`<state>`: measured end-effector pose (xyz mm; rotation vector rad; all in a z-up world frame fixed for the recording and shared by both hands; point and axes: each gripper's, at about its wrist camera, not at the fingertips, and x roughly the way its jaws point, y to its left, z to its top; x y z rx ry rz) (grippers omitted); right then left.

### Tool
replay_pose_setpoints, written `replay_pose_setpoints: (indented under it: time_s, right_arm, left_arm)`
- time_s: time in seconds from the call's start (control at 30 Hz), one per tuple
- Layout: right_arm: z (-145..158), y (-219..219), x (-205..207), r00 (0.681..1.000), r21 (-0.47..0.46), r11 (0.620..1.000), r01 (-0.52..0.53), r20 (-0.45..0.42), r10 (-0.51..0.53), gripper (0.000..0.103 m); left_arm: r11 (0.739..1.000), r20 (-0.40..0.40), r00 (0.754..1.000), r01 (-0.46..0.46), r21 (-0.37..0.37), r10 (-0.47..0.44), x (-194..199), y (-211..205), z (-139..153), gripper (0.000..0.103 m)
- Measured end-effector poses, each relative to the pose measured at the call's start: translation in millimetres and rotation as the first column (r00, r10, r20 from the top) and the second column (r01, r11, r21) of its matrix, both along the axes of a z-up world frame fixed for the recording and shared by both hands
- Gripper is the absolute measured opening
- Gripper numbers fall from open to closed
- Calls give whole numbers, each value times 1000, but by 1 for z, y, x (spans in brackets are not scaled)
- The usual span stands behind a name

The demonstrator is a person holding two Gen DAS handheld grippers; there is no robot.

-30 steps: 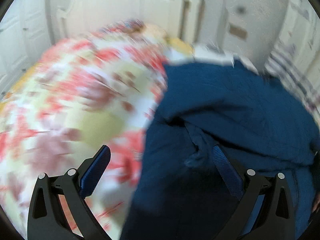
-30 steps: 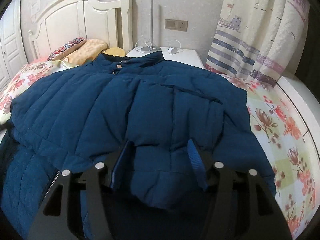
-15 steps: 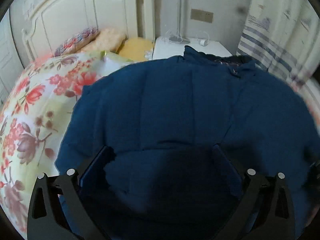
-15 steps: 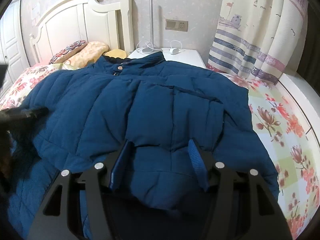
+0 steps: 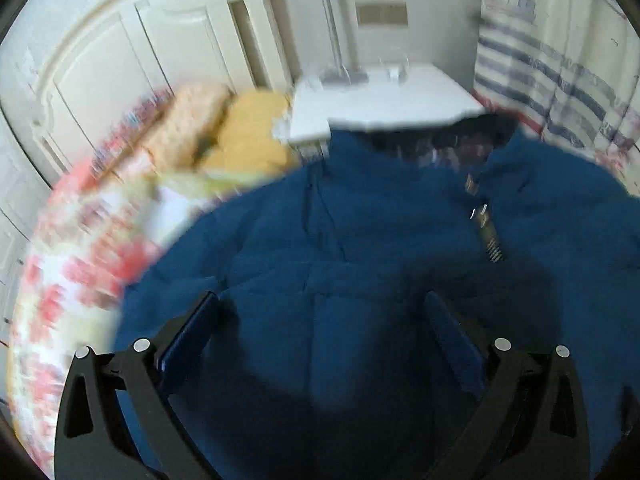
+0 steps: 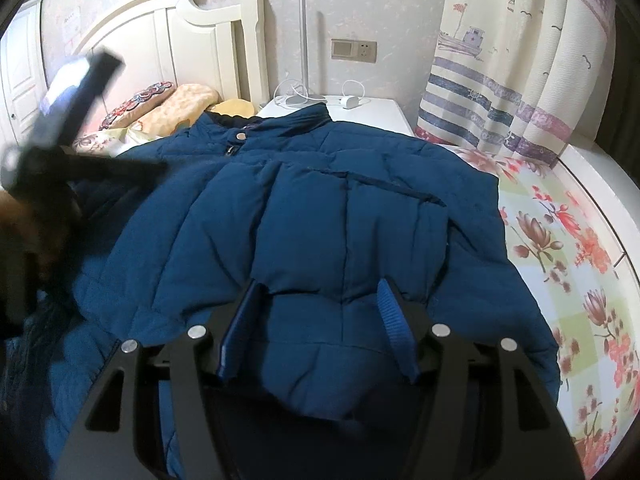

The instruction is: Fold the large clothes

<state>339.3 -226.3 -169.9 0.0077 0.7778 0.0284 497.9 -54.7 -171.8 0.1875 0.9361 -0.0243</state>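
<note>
Blue padded jacket [image 6: 320,216] lies spread over the floral bedspread [image 6: 560,264], collar toward the headboard [image 6: 188,28] end of the bed, just in front of the white nightstand [image 6: 376,110]; hem reaches the near edge of the bed, right side of the bedspread left bare along that edge. Quilted lining or another flap of the jacket shows at the lower left in the right wrist view. Right gripper [image 6: 318,322] sits low over the hem, jaws partly apart with a puffy fold of the jacket bulging up between the blue pads [image 6: 394,324]; pads look like they touch the fabric on both sides, but a real pinch cannot be told from this angle. Left gripper [image 5: 320,332] hovers over the jacket's upper body near the zipper [image 5: 486,228], jaws spread wide, nothing pinched between them, dark shadow under it on the cloth; this view is motion-blurred. Same left gripper [image 6: 68,120] shows as a blurred dark shape at the left edge of the right wrist view, above the jacket's left shoulder area. Pillows [image 6: 176,106] stacked at the headboard corner, lamp base and cables [image 6: 298,98] on the nightstand, striped curtain [image 6: 508,80] behind the far right corner of the bed.
</note>
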Motion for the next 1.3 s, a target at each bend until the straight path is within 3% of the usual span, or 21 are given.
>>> replay_pose_setpoints:
  time_s: [0.03,0.13,0.2,0.27,0.33,0.37,0.4,0.47,0.53,0.63,0.77,0.87,0.93,1.1,1.23,1.3]
  right_arm:
    - [0,0,0,1000,3,1000,0,-1,0,61]
    - [0,-1,0,1000,13,1000,0,0,0,61]
    - [0,-1,0,1000,17,1000,-1,0,1,61]
    - [0,-2,0,1000,18,1000,-1,0,1,62]
    - [1,-1,0,1000,12,1000,1,2,-1,62]
    - [1,-2,1,1000,10,1000,-1,2,1,62]
    - [1,0,0,1000,3,1000,-1,5,1,62]
    - [2,1,0,1000,-12,1000,2,13,-2,62]
    - [4,2,-3,1000,-16,1000,8,16,-8,62]
    - [24,4,-12,998,47,999,22,65,-25,62]
    - [43,30,-4,994,-46,999,-29,100,33,66]
    - [36,44,23,997,-109,992,-59,49,65,67]
    - [14,47,43,994,-137,987,-90,-77,80,72]
    - [21,44,53,985,-137,980,-144,-112,129,74]
    - [51,16,80,998,-147,987,-62,-35,57,74]
    - [49,1,100,999,-135,990,-32,-33,27,76]
  left_arm:
    - [999,14,1000,-6,-36,6,-3,5,1,99]
    - [999,59,998,1,-37,1,-20,12,20,98]
    - [1000,172,985,-14,-16,16,-40,24,41,98]
    - [997,201,978,-69,24,63,-43,36,40,98]
    - [994,145,987,-83,78,71,-32,45,19,98]
    - [995,103,992,-72,63,66,-26,51,4,99]
    - [998,98,993,-68,-5,68,-24,59,-3,99]
    - [996,93,993,-76,-39,79,-21,64,-2,99]
    - [997,105,992,-75,-13,76,-23,60,-3,99]
    - [997,116,990,-76,-4,76,-26,60,-3,99]
    - [997,117,990,-75,-16,76,-27,63,-4,99]
    - [997,117,990,-74,-25,77,-29,63,-3,99]
    - [997,116,990,-73,-36,77,-29,65,-3,99]
    - [996,115,990,-74,-42,78,-29,65,-3,99]
    - [996,113,990,-74,-43,78,-28,66,-3,99]
    - [996,111,991,-74,-45,78,-28,66,-3,99]
